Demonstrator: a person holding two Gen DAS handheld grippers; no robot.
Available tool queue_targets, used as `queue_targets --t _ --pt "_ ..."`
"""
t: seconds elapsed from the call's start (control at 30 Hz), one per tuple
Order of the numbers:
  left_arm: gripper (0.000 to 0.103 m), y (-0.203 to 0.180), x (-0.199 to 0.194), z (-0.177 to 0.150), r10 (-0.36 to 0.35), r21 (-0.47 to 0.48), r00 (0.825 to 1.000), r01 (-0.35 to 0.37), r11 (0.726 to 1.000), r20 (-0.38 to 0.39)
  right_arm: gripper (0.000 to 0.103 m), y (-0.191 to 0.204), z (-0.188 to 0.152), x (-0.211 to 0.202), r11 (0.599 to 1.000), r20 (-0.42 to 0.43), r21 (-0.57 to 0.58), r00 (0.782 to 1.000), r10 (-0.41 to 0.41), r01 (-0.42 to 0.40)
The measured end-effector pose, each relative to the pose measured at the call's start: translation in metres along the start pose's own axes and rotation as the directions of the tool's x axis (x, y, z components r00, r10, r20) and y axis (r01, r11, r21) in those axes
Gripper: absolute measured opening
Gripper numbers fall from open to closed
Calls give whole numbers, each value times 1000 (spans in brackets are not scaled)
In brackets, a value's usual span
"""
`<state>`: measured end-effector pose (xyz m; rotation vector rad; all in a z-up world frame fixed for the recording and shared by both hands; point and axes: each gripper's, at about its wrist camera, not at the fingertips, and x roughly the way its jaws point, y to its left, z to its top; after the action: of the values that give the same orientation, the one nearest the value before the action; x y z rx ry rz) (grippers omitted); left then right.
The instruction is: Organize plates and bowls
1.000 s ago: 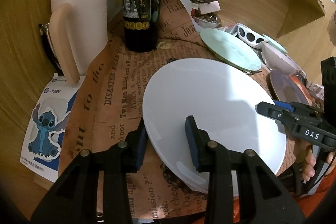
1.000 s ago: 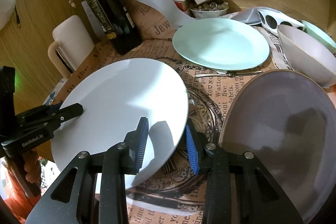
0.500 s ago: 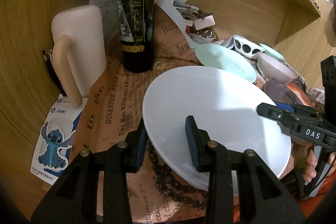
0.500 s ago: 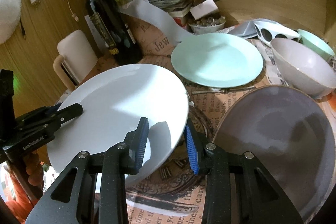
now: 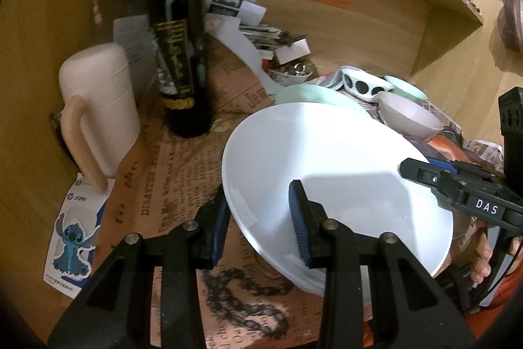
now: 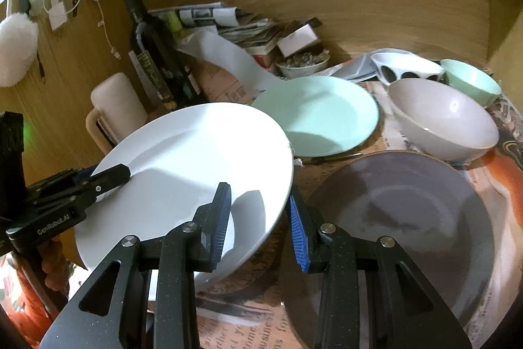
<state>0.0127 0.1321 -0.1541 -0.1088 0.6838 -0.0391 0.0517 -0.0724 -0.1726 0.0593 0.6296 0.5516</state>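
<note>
Both grippers hold one large white plate (image 5: 336, 165) in the air above the table, tilted. My left gripper (image 5: 260, 218) is shut on its left rim. My right gripper (image 6: 258, 219) is shut on its right rim; the plate also shows in the right wrist view (image 6: 196, 159). A mint green plate (image 6: 320, 113) lies behind it. A grey plate (image 6: 408, 205) lies at the right front. A grey bowl (image 6: 444, 116), a mint bowl (image 6: 470, 80) and a white spotted bowl (image 6: 408, 71) stand at the back right.
A dark wine bottle (image 5: 179, 54) and a cream mug (image 5: 98, 107) stand at the back left. A small bowl of bits (image 6: 302, 64) and stacked papers (image 6: 235, 25) sit against the wooden back wall. Newspaper (image 5: 163, 185) covers the table.
Both grippers have lifted the white plate up from the table, and it now sits higher and closer to the mint plate.
</note>
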Motion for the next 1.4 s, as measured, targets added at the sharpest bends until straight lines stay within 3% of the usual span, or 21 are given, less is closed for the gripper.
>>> queue_targets --t 0.77,1.4 --pt "36 -82 12 12 -86 83 996 86 993 3 32 -62 -17 -56 994 63 82 995 -74 69" --pt "36 -130 34 3 -141 120 988 147 982 -56 31 -97 -40 -76 981 42 146 990 -134 126"
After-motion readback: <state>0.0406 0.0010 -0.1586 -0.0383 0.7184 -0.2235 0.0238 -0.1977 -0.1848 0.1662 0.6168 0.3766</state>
